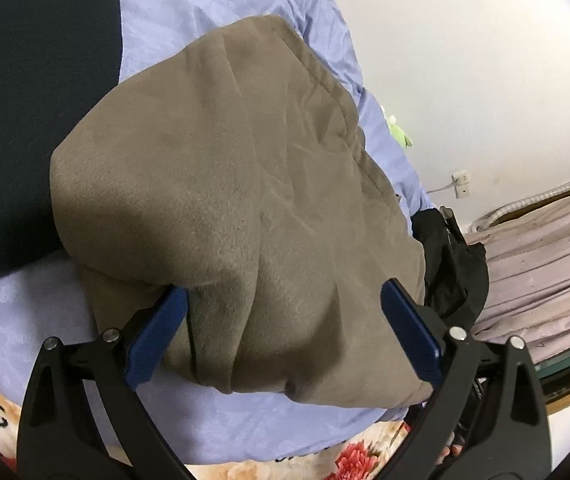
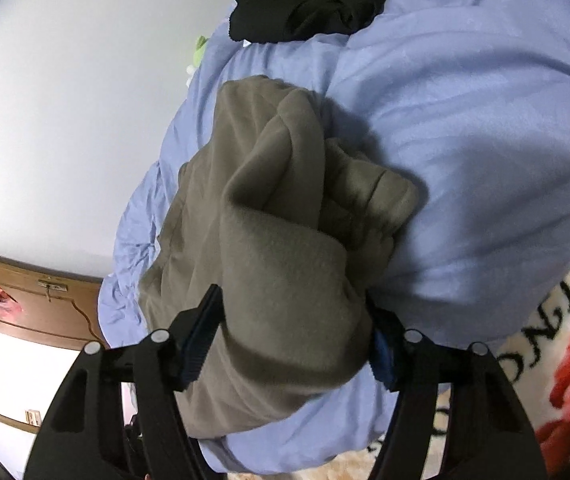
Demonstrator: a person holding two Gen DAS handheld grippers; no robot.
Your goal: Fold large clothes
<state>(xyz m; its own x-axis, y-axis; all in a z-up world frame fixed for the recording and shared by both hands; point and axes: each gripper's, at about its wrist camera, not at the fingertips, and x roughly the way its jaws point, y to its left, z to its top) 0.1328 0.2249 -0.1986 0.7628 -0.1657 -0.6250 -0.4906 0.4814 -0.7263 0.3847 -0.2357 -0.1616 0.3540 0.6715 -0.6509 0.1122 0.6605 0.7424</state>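
— What do I see of my left gripper (image 1: 284, 312)?
— Glossy black plastic arms with cut-out slots, two round silver pivot screws behind each jaw, ribbed dark-blue pads (image 1: 409, 332).
— And my right gripper (image 2: 289, 332)?
— Same black linkage, silver screws, blue ribbed pads (image 2: 201, 340).

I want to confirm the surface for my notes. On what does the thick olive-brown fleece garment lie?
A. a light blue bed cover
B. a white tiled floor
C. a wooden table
A: the olive-brown fleece garment lies on the wrinkled light blue bed cover.
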